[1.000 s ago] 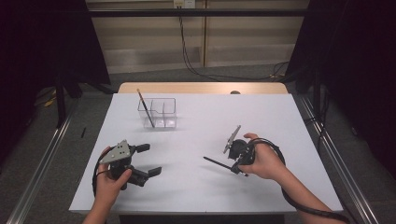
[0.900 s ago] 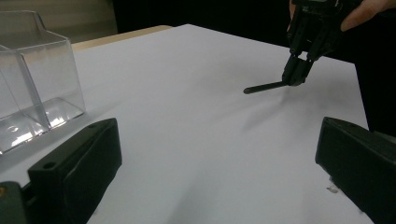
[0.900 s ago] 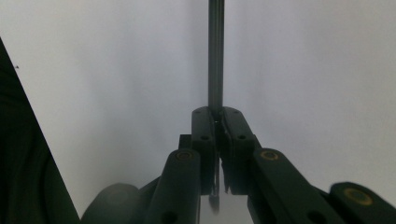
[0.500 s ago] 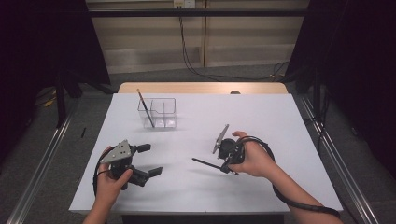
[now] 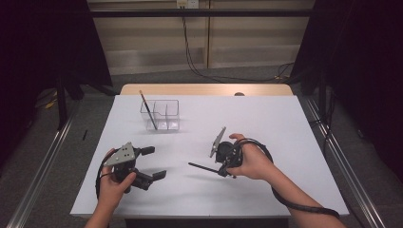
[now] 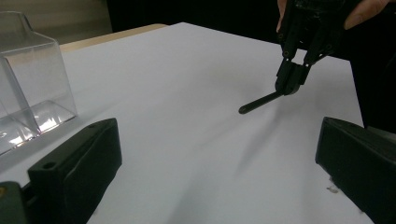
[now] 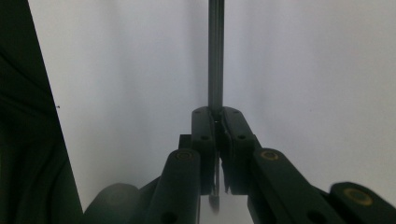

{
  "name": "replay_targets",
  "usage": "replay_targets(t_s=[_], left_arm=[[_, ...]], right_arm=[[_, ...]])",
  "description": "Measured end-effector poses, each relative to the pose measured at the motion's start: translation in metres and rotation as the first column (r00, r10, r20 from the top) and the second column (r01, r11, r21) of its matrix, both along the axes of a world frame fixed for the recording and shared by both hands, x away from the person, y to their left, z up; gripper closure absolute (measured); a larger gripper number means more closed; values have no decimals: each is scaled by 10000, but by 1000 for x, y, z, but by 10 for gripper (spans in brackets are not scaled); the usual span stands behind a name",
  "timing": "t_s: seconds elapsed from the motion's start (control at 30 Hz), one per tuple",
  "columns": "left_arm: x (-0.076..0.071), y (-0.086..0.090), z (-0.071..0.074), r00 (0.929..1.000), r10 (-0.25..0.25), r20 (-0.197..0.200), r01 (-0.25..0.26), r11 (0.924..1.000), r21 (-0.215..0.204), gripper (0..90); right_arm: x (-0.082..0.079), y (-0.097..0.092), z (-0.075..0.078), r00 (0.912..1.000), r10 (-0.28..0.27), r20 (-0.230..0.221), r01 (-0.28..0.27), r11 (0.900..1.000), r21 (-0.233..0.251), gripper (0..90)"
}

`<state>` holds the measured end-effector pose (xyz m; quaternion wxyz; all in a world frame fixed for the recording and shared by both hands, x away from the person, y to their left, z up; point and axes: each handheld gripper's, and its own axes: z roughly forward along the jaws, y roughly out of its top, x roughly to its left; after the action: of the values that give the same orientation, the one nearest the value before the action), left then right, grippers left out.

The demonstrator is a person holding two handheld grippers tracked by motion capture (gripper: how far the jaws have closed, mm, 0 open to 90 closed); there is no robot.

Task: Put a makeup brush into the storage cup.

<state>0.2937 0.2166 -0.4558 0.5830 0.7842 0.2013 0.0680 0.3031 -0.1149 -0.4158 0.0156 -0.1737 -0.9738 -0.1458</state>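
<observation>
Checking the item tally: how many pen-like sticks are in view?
2. One stick leans upright in the clear divided container at the table's far left. The other stick is clamped in the right gripper, lifted above the table.

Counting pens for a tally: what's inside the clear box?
One pen leans in the left compartment of the clear box, tip sticking out above the rim. The other compartments look empty; nothing covers them.

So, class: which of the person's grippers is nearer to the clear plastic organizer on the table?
Left. The left gripper sits just below and left of the clear organizer; the right gripper, clamping a dark pen, is farther off to its right.
</observation>
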Motion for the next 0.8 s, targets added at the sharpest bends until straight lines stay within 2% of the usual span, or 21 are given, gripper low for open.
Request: replay_targets(t_s=[0.27,0.33,0.53,0.7,0.8], left_arm=[[0,-5,4,9999,-149,56,148,9998,108,4],[0,-7,5,9996,-279,12,279,9996,97,3],[3,-20,7,9963,-849,-141,854,9955,410,2],[4,-31,9,9928,-1176,-226,1188,9910,615,1],[6,-35,11,9913,-1295,-239,1307,9896,604,0]], right_arm=[[0,1,-1,9998,198,40,-198,9998,-37,851],[-1,2,0,9997,232,12,-232,9997,-87,852],[-2,4,4,9994,336,77,-336,9994,-65,851],[-2,5,8,9992,388,118,-389,9992,8,851],[-3,5,8,9988,470,114,-470,9989,-5,851]])
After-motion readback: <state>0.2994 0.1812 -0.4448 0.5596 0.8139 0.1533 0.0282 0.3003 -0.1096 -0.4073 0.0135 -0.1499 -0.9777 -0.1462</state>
